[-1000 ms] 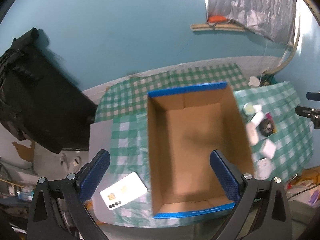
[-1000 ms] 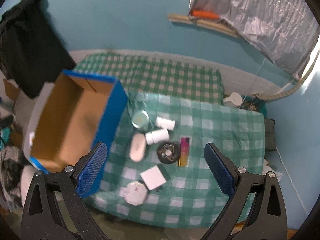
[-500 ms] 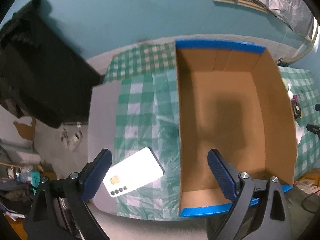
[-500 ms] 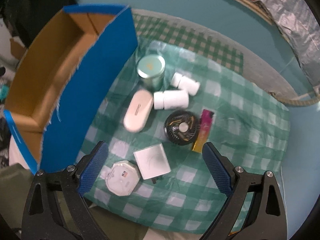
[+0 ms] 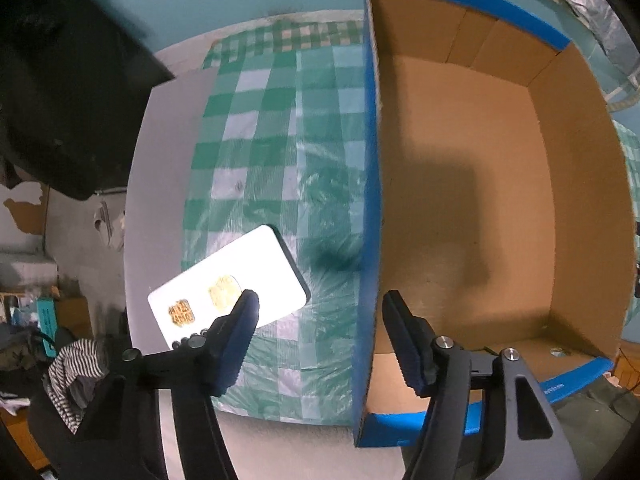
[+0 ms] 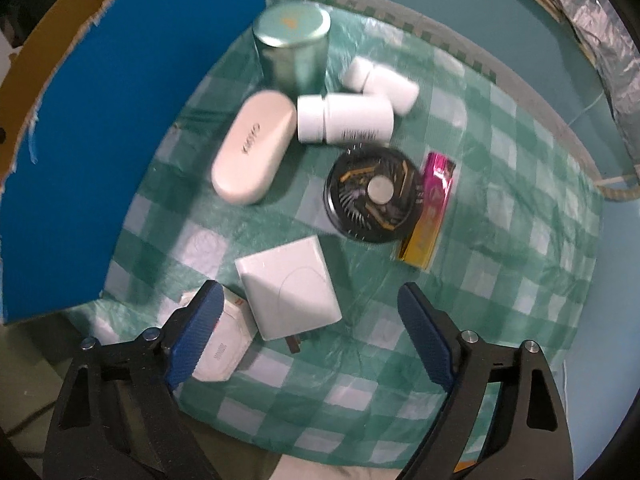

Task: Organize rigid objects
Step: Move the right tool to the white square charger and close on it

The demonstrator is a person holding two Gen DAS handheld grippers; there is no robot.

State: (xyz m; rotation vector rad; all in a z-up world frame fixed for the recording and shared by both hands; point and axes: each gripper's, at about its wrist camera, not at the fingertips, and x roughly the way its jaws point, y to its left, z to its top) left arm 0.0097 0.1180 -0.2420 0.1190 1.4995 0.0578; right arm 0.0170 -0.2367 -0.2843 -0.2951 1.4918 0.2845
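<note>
Both grippers have dropped close to the table: the left gripper [image 5: 320,304] now straddles the box [image 5: 460,208] wall beside the phone [image 5: 228,284], jaws closing on nothing, while the right gripper [image 6: 310,300] hangs over the charger [image 6: 288,286], jaws wide but closing, not gripping. Nothing is in the box, so sorting looks barely begun. Writing on the glasses case [image 6: 252,148] is too blurred to read.
</note>
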